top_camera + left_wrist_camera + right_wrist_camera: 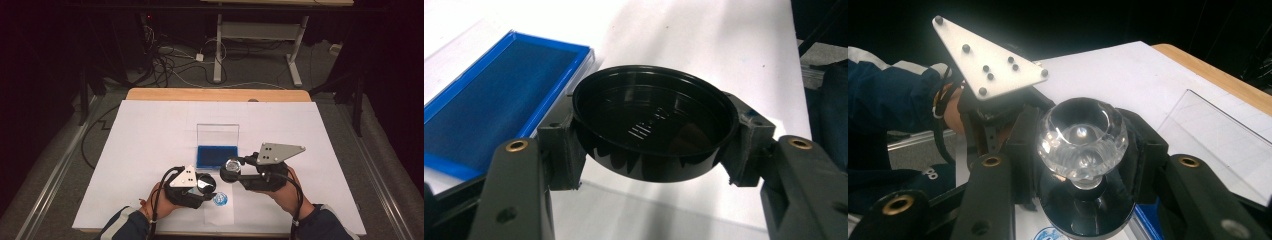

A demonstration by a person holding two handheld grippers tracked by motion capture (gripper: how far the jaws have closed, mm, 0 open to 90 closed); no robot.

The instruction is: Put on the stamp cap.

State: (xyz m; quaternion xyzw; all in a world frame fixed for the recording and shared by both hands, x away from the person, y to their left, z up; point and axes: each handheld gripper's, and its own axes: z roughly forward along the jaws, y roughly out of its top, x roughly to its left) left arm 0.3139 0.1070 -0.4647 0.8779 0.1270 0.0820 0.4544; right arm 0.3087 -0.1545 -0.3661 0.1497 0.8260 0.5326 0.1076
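Observation:
My left gripper (655, 134) is shut on a shallow black round lid (649, 107), gripped at its rim with the hollow side facing the camera. In the high view this lid (204, 185) sits near the table's front edge, at the tip of the left gripper (201, 189). My right gripper (1083, 150) is shut on a black rounded piece (1088, 212) topped by a clear faceted glass knob (1082, 137). From above, the knob (232, 164) is held just right of the lid, at the tip of the right gripper (233, 171).
An open case (217, 156) with a blue lining and an upright clear lid (217, 134) stands mid-table, just beyond both grippers. A small round blue-and-white disc (220, 199) lies on the white sheet (150, 135) between the hands. Wooden table edge (215, 94) at the back.

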